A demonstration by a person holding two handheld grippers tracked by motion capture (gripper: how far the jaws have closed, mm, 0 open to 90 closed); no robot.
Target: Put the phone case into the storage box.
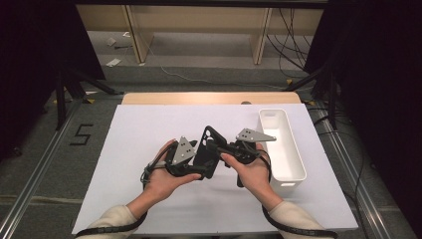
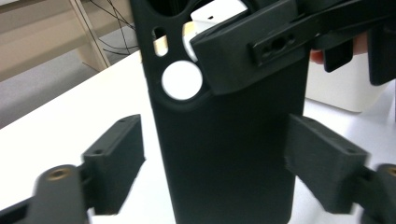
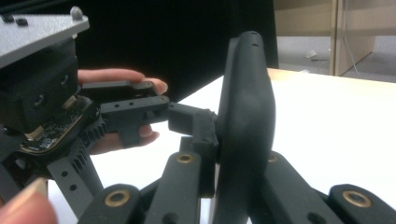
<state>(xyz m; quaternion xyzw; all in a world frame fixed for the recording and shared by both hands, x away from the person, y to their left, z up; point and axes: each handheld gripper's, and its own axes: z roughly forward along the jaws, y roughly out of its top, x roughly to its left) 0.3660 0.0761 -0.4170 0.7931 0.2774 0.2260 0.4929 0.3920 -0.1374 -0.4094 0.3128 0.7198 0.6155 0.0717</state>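
- Item, black phone case (image 1: 206,152): held up off the white table (image 1: 139,144) near its middle, between my two hands, standing roughly upright with the camera cut-outs at the top end.
- Right gripper (image 1: 226,148): jaws closed onto the case, one on each face. In the right gripper view I see the case (image 3: 243,126) edge-on, rising from between my own two jaws, which pinch it across its thin dimension.
- Left gripper (image 1: 201,169): jaws spread, one on either side of the case's lower part. In the left gripper view the case (image 2: 224,149) stands between my two pads; the left pad (image 2: 114,163) sits clear of the case's edge, with white table showing in the gap; the right pad (image 2: 322,161) lies just beside the other edge, and I cannot tell whether it touches.
- Same view, upper part: the right gripper's jaw lies across the case's back, next to the round cut-out.
- White bin (image 1: 281,144): long, open-topped, on the table on my right, just beside my right hand (image 1: 254,174).
- Left hand (image 1: 166,177): wrapped around the left gripper's body, below the case.
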